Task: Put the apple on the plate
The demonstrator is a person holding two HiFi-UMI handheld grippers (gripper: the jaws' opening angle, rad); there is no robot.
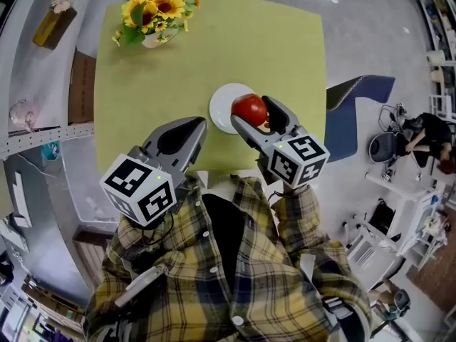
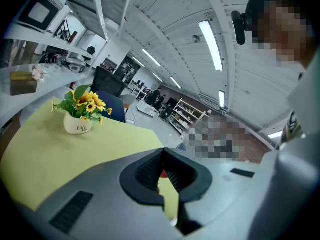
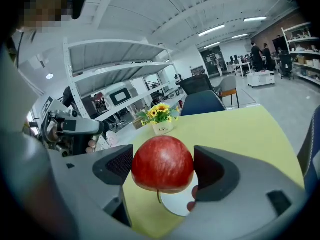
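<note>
Right gripper view showed the right gripper (image 3: pixel 163 170) clamped on a red apple (image 3: pixel 162 161), one dark pad against each side of the fruit and the jaws spread as wide as the apple itself. The apple hung stem-down. Under it, toward 5 o'clock, part of a round white plate (image 3: pixel 179 203) lay on the yellow-green table (image 3: pixel 235 134). The fruit looked clear of the plate, though the gap was hard to judge. In the head view the right gripper (image 1: pixel 258 112) reached in from 5 o'clock and held the apple (image 1: pixel 249 108) over the 3 o'clock edge of the plate (image 1: pixel 221 105).

Left gripper view showed the left gripper (image 2: pixel 163 150) closed, its jaw tips meeting with nothing caught between them. Only a sliver of table and a speck of red showed through the hollow behind the tips. In the head view the left gripper (image 1: pixel 197 124) hovered at the plate's 7 o'clock, just beside its rim and apart from the right gripper.

The plate sat near the middle of the table (image 1: pixel 285 48), a little toward 6 o'clock. A white pot of sunflowers (image 1: pixel 152 11) stood at the table's 11 o'clock corner, well apart from the plate. A blue chair (image 1: pixel 356 116) stood off the table's 3 o'clock side, and the person's yellow plaid shirt (image 1: pixel 242 276) filled the view at 6 o'clock.
</note>
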